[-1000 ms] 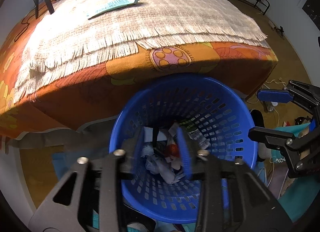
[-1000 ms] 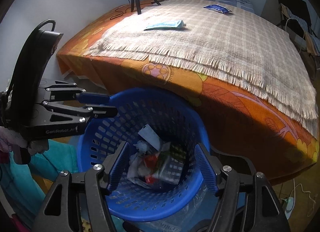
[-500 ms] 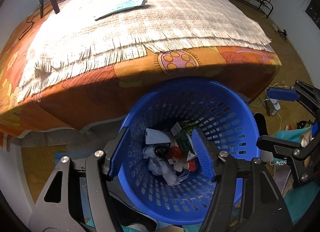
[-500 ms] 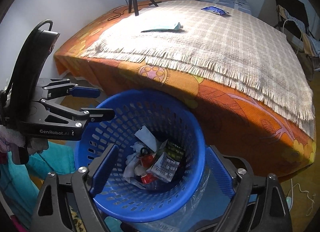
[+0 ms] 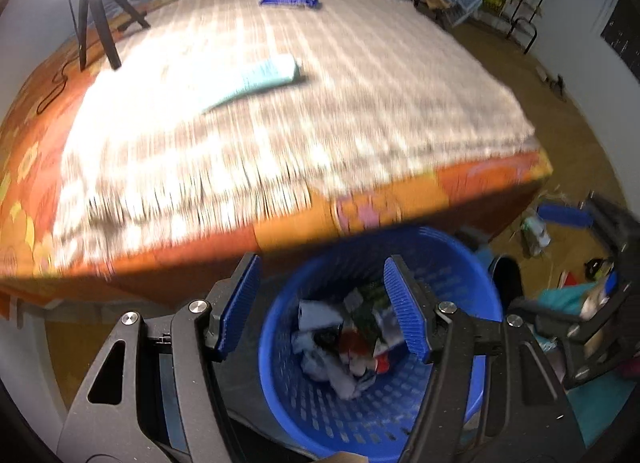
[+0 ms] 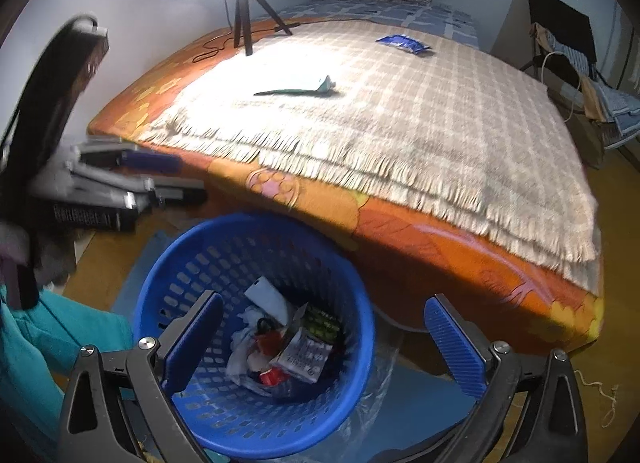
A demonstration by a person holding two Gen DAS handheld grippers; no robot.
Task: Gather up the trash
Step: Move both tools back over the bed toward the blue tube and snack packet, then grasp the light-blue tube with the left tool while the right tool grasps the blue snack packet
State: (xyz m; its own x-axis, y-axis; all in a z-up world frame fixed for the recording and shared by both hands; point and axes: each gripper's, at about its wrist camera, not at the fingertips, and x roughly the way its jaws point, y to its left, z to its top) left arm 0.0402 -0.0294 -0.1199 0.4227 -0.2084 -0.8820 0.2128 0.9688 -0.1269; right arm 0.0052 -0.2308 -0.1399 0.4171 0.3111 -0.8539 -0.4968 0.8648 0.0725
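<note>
Already a fair share of the trash is sitting in the blue basket on the floor just beside the bed's near edge — crumpled paper, a red scrap and printed wrappers whose lettering is too small to read. Going left to right across the checked blanket, a teal tube is lying near the middle of the bed and a blue packet is lying toward the far edge, so by my judgement two pieces are waiting to be gathered. Both tools are carrying nothing: the left gripper is hanging over the basket with its jaws spread, and the right gripper is doing likewise, wide apart — no brand or writing is legible anywhere.
</note>
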